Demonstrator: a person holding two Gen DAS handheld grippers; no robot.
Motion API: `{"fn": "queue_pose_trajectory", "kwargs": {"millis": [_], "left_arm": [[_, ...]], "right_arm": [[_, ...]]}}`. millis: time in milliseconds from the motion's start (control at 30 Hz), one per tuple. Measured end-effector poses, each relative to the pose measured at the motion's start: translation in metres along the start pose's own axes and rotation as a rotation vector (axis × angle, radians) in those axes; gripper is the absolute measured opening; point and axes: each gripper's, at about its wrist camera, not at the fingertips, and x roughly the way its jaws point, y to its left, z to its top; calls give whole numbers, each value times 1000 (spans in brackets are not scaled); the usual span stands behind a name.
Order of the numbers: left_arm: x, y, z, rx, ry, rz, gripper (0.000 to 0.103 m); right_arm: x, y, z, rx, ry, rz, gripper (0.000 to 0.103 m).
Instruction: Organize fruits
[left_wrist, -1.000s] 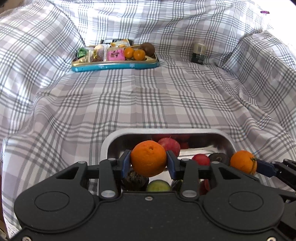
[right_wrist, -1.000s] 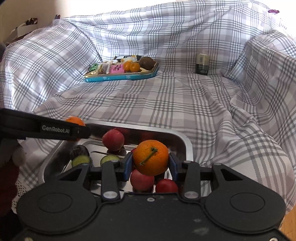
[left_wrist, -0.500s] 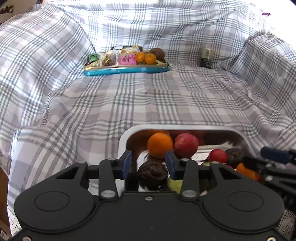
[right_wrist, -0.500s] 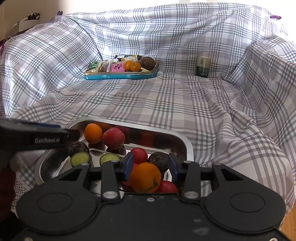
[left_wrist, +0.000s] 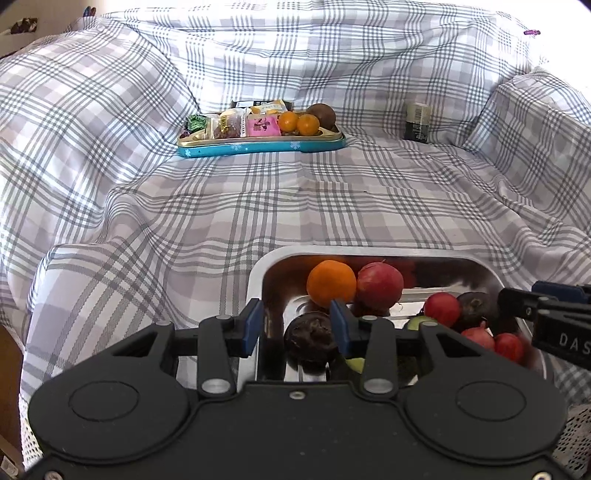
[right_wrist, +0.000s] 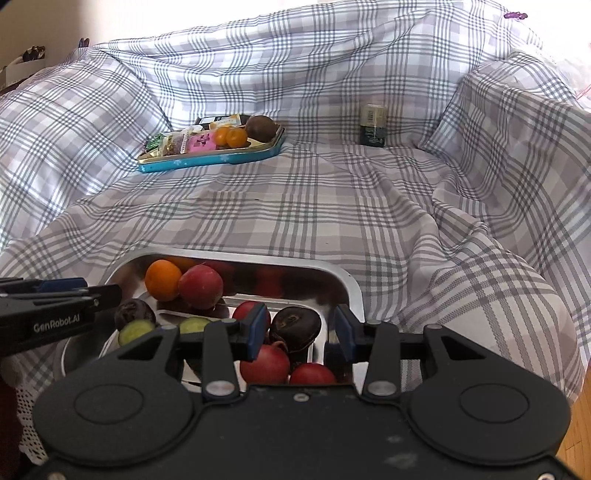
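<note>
A steel tray (left_wrist: 369, 252) (right_wrist: 258, 256) on the plaid cloth holds an orange (left_wrist: 331, 283) (right_wrist: 162, 279) in its far left corner. Beside the orange lie a red fruit (left_wrist: 379, 285) (right_wrist: 200, 287), several smaller red fruits, dark fruits and green ones. My left gripper (left_wrist: 296, 325) hovers open over the tray's left wall, above a dark fruit (left_wrist: 312, 338), and grips nothing. Over the tray's right half my right gripper (right_wrist: 302, 328) is open too. A dark fruit (right_wrist: 295, 325) lies below it, clear of the pads. Each gripper shows at the edge of the other's view.
At the back of the cloth sits a blue tin (left_wrist: 258, 147) (right_wrist: 210, 158) with snack packets, two small oranges and a brown fruit. A small dark jar (left_wrist: 417, 122) (right_wrist: 373, 125) stands to its right. Cloth folds rise on both sides. Wooden floor (right_wrist: 585, 406) shows at the right.
A second ago each gripper was shut on an orange. Both have let go: the left's orange now lies in the tray's far corner, and the right's dropped out of sight.
</note>
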Motion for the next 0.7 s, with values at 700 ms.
{"fn": "queue_pose_trajectory", "kwargs": {"millis": [700], "left_arm": [[0,0,-2,-4,-7,4,49]], "right_arm": [[1,1,0,12,1,-11,43]]}}
